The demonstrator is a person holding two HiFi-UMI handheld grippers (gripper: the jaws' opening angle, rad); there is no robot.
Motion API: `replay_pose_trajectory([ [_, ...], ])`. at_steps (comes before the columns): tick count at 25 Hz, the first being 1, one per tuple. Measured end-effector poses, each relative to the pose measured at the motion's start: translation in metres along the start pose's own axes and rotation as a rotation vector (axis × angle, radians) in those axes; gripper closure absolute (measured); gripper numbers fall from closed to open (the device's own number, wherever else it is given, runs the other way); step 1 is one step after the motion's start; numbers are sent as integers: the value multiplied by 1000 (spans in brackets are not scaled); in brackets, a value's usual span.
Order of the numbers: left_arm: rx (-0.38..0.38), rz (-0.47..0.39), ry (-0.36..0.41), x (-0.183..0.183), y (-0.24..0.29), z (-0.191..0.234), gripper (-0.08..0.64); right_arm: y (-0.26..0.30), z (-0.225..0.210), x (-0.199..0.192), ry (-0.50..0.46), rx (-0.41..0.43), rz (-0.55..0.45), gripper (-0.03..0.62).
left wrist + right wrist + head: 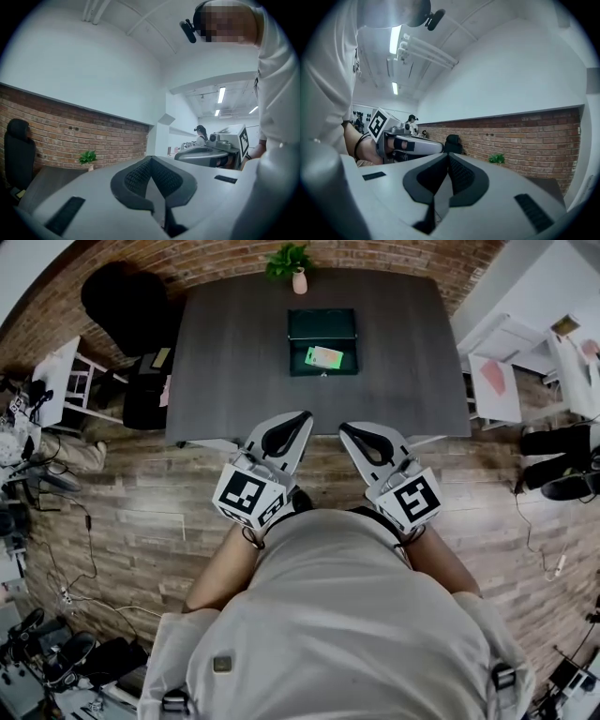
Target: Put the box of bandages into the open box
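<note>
An open dark green box [323,326] sits at the middle of the dark table [225,362]. The light green box of bandages [324,357] lies inside the outline of its near half. Both grippers hang in front of the table's near edge, well short of the box. My left gripper [304,415] [149,159] is shut with nothing between its pads. My right gripper [344,428] [447,155] is shut and empty too. The two point toward the table, side by side. Neither gripper view shows the box.
A small potted plant [291,263] [88,158] [497,159] stands at the table's far edge against the brick wall. A black chair [127,301] is at the table's left, a white desk [497,367] at its right. Cables and shoes lie on the wooden floor.
</note>
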State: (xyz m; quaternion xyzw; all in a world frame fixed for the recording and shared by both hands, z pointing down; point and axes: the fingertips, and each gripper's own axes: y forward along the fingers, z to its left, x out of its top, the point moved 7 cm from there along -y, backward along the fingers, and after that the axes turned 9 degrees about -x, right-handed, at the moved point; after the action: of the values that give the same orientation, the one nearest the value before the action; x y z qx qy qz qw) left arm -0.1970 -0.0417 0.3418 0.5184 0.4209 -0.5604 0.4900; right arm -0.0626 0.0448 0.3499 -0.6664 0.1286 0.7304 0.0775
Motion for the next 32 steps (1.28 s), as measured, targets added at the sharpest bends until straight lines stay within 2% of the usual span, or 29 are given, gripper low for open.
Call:
replay_pose_trajectory([
  [2, 14, -6, 4, 2, 4, -14, 545, -12, -5, 0, 18, 11, 13, 571],
  [7, 57, -16, -7, 2, 13, -56, 545, -52, -20, -2, -14, 56, -8, 571],
  [12, 81, -12, -25, -10, 31, -107, 545, -103, -33, -11, 55, 72, 64, 571],
  [21, 131, -9, -24, -28, 40, -177, 545, -177, -48, -34, 46, 111, 83, 571],
  [32, 158, -23, 0, -30, 35, -223, 545, -219, -41, -36, 35, 127, 75, 571],
])
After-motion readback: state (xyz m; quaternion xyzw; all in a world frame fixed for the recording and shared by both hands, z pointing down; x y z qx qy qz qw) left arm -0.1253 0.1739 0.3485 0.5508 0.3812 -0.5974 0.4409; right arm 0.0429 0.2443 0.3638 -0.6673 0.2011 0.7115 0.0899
